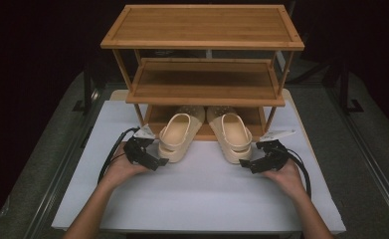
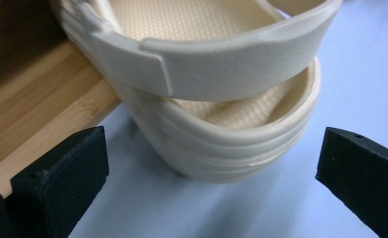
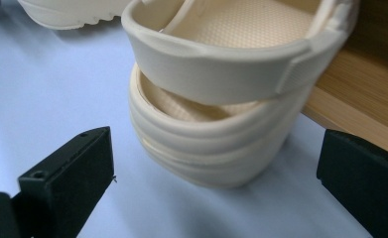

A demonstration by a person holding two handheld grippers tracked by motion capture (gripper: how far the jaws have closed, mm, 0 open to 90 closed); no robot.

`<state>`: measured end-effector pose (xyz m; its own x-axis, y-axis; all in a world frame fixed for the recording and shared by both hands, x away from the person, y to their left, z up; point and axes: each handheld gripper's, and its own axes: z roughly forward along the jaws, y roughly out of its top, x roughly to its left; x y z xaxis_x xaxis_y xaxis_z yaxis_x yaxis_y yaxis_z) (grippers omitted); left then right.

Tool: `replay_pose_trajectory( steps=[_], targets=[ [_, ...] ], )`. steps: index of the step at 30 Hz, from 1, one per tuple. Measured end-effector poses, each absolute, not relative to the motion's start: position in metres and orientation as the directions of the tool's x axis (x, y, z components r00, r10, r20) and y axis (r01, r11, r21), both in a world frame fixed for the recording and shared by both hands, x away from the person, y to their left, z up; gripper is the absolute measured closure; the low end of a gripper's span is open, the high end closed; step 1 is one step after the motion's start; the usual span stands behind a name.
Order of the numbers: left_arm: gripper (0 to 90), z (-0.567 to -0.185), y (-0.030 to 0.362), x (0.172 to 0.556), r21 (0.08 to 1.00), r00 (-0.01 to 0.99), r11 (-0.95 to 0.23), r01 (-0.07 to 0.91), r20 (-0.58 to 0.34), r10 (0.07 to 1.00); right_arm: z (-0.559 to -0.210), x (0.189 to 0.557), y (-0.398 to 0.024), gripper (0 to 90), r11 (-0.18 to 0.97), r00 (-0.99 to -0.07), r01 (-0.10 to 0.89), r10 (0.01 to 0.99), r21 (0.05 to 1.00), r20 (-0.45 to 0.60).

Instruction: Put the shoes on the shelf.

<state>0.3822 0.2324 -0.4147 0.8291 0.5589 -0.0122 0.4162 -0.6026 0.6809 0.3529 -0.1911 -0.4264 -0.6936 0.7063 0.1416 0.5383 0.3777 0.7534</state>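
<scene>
Two cream clogs with heel straps lie with their toes on the lowest board of a bamboo rack [image 1: 202, 27] and their heels on the white table [image 1: 197, 199]. My left gripper [image 1: 159, 162] is low at the heel of the left clog [image 1: 177, 137], jaws open and apart from it. In the left gripper view, that heel [image 2: 221, 144] sits just ahead of the left gripper [image 2: 211, 148], untouched by either jaw. My right gripper [image 1: 246, 167] stands open at the heel of the right clog [image 1: 233, 137]. In the right gripper view, the heel [image 3: 211, 144] lies ahead of the right gripper [image 3: 214, 148], untouched.
The rack has three boards; the middle board [image 1: 204, 82] overhangs the clogs' toes. The lowest board's edge [image 2: 32, 114] runs beside the left jaw, and the same edge [image 3: 360, 99] runs beside the right jaw. Bare white table spreads toward the person. Dark floor surrounds the table.
</scene>
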Motion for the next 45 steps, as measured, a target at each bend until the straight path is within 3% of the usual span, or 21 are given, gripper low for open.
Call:
replay_pose_trajectory(
  steps=[7,21,37,41,45],
  targets=[
    [0.0,-0.429,0.221,0.388,0.647,0.839,-0.647,0.403,0.021,0.544,-0.436,0.361,-0.181,1.2,0.393,-0.701,0.545,0.699,0.741,0.144],
    [4.6,-0.43,0.211,0.388,0.665,0.845,-0.632,0.397,0.005,0.536,-0.438,0.365,-0.174,5.7,0.403,-0.713,0.538,0.687,0.74,0.144],
    [6.5,-0.432,0.166,0.392,0.675,0.874,-0.648,0.354,0.008,0.485,-0.432,0.37,-0.142,9.3,0.424,-0.75,0.495,0.65,0.758,0.126],
    [7.1,-0.432,0.163,0.392,0.674,0.87,-0.648,0.356,0.015,0.493,-0.434,0.371,-0.133,6.3,0.438,-0.745,0.478,0.661,0.762,0.088],
    [7.2,-0.432,0.163,0.393,0.679,0.868,-0.641,0.359,0.01,0.496,-0.435,0.372,-0.133,7.3,0.406,-0.735,0.489,0.668,0.772,0.114]
  ],
)
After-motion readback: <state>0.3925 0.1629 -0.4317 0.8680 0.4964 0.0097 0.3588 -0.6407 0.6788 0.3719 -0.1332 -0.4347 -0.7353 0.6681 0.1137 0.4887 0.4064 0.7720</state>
